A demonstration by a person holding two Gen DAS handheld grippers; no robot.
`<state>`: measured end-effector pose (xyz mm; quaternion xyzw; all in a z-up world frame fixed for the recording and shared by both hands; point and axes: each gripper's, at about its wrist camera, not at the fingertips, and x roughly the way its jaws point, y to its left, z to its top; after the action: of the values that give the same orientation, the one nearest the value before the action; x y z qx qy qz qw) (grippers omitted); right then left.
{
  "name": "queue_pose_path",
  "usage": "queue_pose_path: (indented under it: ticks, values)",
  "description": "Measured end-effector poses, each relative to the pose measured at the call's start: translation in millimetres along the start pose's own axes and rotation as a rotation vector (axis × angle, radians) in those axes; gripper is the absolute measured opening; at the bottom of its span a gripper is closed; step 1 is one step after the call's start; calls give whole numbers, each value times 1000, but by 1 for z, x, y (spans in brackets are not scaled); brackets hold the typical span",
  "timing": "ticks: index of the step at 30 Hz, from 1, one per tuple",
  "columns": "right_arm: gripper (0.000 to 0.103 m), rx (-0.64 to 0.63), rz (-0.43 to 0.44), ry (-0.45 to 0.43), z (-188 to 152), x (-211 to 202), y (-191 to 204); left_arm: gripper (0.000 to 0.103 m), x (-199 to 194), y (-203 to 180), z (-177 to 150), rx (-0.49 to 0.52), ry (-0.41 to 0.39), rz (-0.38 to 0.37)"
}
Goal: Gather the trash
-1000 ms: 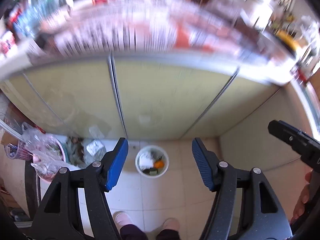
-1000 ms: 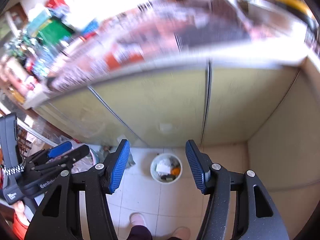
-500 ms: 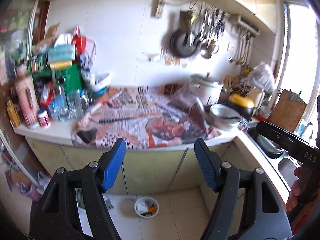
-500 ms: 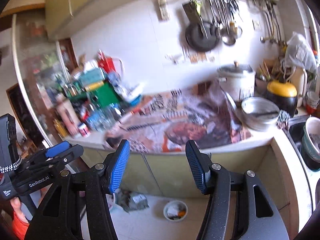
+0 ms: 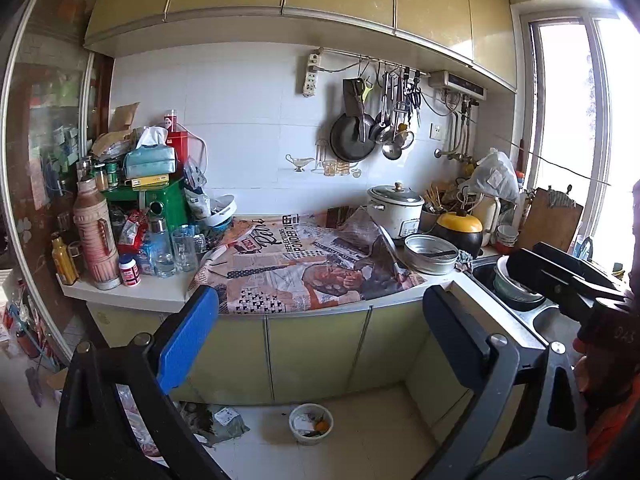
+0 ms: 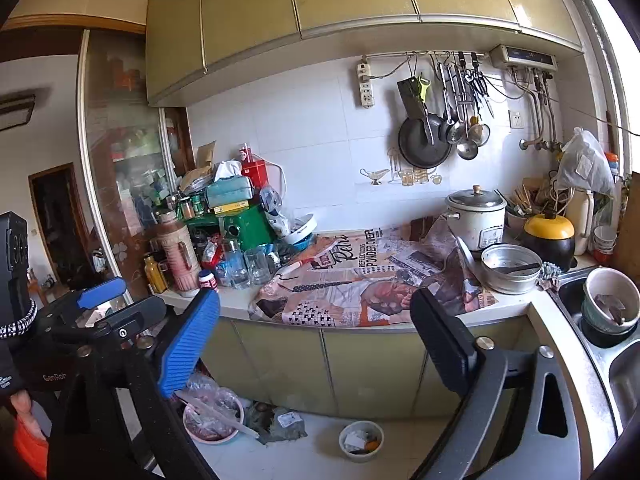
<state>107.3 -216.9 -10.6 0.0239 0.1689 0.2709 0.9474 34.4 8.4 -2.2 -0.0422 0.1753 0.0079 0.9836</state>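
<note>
Grippers, left (image 5: 320, 344) and right (image 6: 316, 340), both gaped empty, well off the surface (image 5: 160, 290); risked toppling crowded glasses (image 5: 178, 248) if reaching for trash among them

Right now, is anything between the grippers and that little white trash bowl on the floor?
Nothing visible does. The white trash bowl sits on open floor tile below the cabinet doors, with both the left gripper and right gripper open and empty above it.
</note>
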Motion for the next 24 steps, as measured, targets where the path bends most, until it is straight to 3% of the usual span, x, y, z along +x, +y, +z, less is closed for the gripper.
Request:
queue_pose_path:
  ticks: [9, 24]
  values:
    - [103, -11, 2, 10, -8, -14, 14, 102, -28, 10, -10, -9, -6, -14]
    - [103, -7, -3, 40, -13, -17, 12, 102, -22, 4, -12, 2, -1, -23]
